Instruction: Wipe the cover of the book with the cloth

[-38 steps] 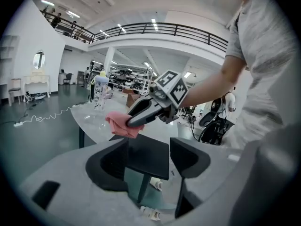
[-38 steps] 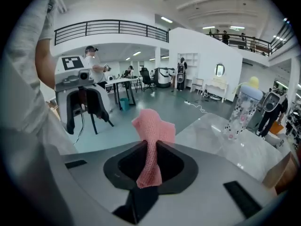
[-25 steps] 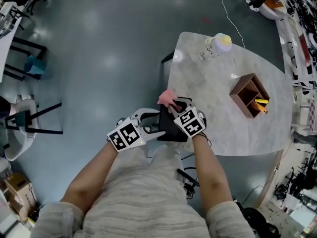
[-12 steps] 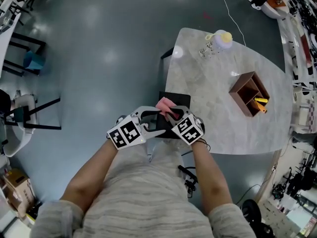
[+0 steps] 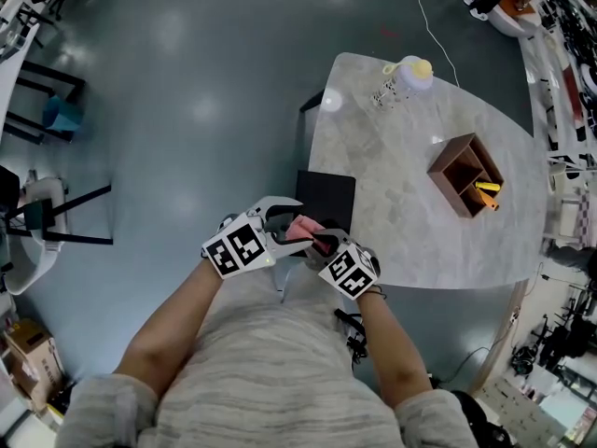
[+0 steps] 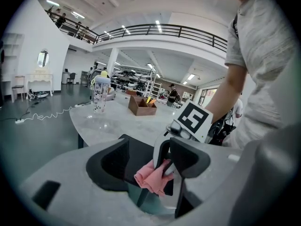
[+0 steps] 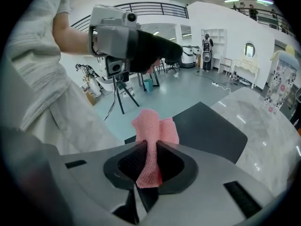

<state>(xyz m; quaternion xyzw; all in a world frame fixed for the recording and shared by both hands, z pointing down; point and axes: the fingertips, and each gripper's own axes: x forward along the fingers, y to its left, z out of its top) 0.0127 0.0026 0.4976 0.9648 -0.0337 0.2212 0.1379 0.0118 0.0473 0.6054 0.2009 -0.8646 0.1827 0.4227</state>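
- Here our right gripper (image 7: pixel 149 150) pinches the cloth (image 7: pixel 155 126) at the near edge of the book (image 5: pixel 326 197).
- Our left gripper (image 6: pixel 141 166) stands spread; we judge wiping under way, unfinished.

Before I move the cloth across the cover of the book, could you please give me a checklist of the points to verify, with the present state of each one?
1. Cloth grip: ok. The right gripper is shut on the pink cloth.
2. Cloth on the cover: cannot tell. The cloth is at the near corner of the black book, but contact does not show.
3. Book support: not ok. Its left part juts past the edge of the table.
4. Book steadied: cannot tell. The left gripper has its jaws apart at that corner, and no firm hold shows.
5. Cover free: ok. Nothing lies on it; the wooden box and the bottle stand far off.
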